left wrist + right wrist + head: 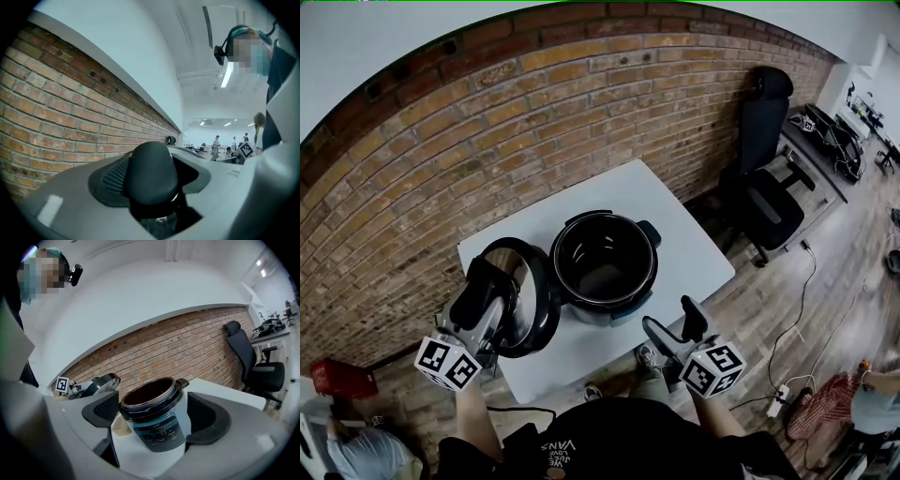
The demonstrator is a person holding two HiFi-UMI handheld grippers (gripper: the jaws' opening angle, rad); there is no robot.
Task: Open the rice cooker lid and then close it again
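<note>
Slippage hazard: left gripper (487, 281) jaws grasp the tilted black round lid (536, 309) by its knob (150, 173) only, left of the open silver rice cooker (605, 264) on the white counter (694, 253); right gripper (668, 319) jaws stand released.

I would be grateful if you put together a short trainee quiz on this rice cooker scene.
1. Fill in: the right claw has its jaws ___ and holds nothing.
2. What grips the lid by its handle? A) left claw B) right claw C) a bare hand
3. True or false: the lid sits closed on the rice cooker.
Key: 1 open; 2 A; 3 false, the lid is held off beside the cooker, which stands uncovered.
</note>
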